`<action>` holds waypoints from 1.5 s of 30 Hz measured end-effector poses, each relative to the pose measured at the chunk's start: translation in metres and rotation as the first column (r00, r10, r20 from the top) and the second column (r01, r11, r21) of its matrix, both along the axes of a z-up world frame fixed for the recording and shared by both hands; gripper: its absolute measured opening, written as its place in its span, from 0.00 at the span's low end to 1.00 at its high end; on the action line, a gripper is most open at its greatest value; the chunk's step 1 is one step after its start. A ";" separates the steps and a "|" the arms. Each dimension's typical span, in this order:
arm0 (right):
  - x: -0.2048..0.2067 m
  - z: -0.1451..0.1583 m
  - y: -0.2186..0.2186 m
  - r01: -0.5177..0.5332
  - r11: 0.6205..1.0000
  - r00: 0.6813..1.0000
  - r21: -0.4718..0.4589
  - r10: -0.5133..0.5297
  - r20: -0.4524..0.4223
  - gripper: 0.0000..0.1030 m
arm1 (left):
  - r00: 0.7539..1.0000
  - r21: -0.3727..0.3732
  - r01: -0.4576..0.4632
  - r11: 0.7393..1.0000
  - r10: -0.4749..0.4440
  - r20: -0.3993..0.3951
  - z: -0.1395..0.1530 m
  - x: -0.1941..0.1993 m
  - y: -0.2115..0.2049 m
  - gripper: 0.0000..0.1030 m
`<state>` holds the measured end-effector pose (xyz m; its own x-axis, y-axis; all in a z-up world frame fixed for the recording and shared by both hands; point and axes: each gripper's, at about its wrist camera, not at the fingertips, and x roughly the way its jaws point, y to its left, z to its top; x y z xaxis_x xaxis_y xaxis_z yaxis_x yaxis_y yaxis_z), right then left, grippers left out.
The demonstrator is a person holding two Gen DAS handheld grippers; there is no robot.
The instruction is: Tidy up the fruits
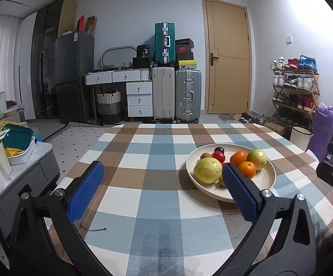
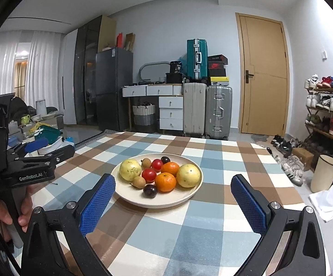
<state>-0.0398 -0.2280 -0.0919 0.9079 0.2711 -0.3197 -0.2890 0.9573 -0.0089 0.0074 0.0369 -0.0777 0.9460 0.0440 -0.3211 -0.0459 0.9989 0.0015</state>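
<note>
A cream plate [image 2: 189, 195] [image 1: 267, 179] on the checked tablecloth holds fruit: two yellow-green guavas [image 2: 130, 169] [image 2: 188, 175], two oranges [image 2: 165, 181] [image 2: 170, 168], two red tomatoes [image 2: 149, 175], two dark plums [image 2: 150, 190] and small brown longans [image 2: 139, 181]. My left gripper [image 1: 164, 181] stands open above the cloth, left of the plate, with its right pad in front of the plate's near rim. My right gripper [image 2: 173, 195] is open too, its blue pads either side of the plate's near edge. Neither holds anything.
The left gripper [image 2: 35, 161], held in a person's hand [image 2: 7, 216], shows at the right wrist view's left edge. A side cabinet [image 1: 24, 174] with a tray and bottles stands left of the table. Suitcases, drawers, a door and a shoe rack line the far wall.
</note>
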 end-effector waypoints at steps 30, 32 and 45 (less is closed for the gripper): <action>-0.002 -0.003 -0.002 0.008 1.000 1.000 0.009 -0.007 -0.016 1.00 | 1.000 -0.002 -0.002 1.000 0.002 0.000 -0.001 0.000 0.000 1.00; -0.002 -0.003 -0.002 0.008 1.000 1.000 0.008 -0.008 -0.016 1.00 | 1.000 -0.002 -0.002 1.000 0.002 0.001 0.000 0.000 0.000 1.00; 0.000 -0.005 -0.004 0.009 1.000 0.999 0.010 -0.009 -0.031 1.00 | 1.000 -0.002 -0.002 1.000 0.002 0.001 -0.001 -0.001 0.000 1.00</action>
<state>-0.0398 -0.2316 -0.0972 0.9000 0.2662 -0.3451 -0.2804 0.9599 0.0093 0.0068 0.0373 -0.0786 0.9463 0.0450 -0.3201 -0.0476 0.9989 -0.0003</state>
